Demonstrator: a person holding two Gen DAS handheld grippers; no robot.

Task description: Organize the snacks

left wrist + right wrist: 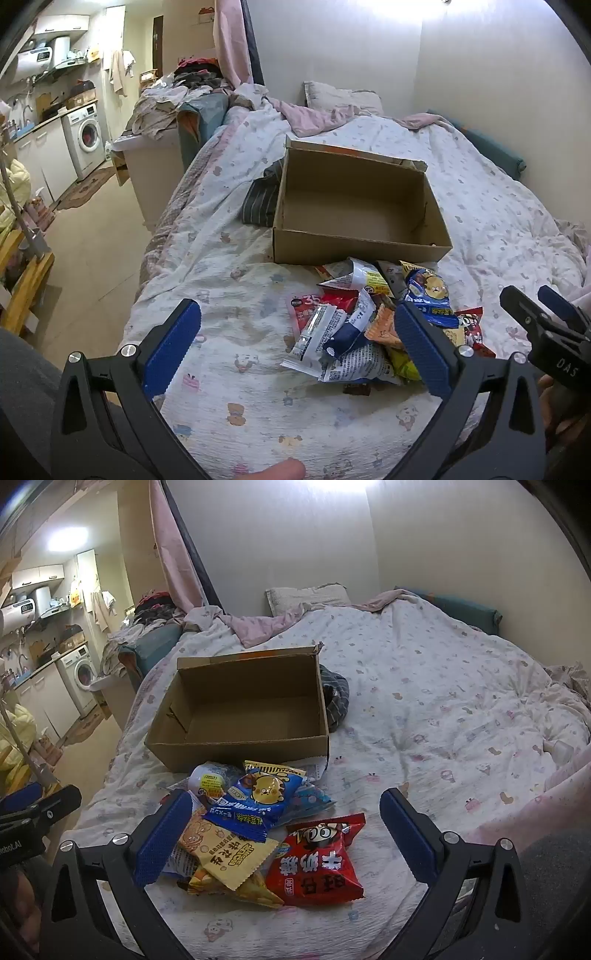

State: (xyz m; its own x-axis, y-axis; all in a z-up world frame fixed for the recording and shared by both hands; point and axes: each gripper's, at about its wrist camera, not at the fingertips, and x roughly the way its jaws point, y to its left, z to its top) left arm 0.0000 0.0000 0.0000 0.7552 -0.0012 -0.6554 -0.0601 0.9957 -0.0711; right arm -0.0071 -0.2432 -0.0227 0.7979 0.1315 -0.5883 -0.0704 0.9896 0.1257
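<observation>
Light, crinkly, slippery snack packets point(258, 830) — probably best pinched at a sealed edge; left gripper point(297, 341) and right gripper point(286, 830) both spread wide, empty — cardboard box point(236, 753) waiting.

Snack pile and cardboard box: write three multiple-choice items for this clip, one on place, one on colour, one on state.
1. Where does the snack pile lie?
A. Inside the box
B. On the bed cover in front of the box
C. On the floor

2. What colour is the packet between the right gripper's fingers?
A. Red
B. Green
C. White

3. What state is the cardboard box in?
A. Taped shut
B. Full of snacks
C. Open, no snacks inside

Key: 1 B, the packets rest on the printed bed cover by the box's near wall; 2 A, its wrapper is red; 3 C, its bare floor shows.
</observation>
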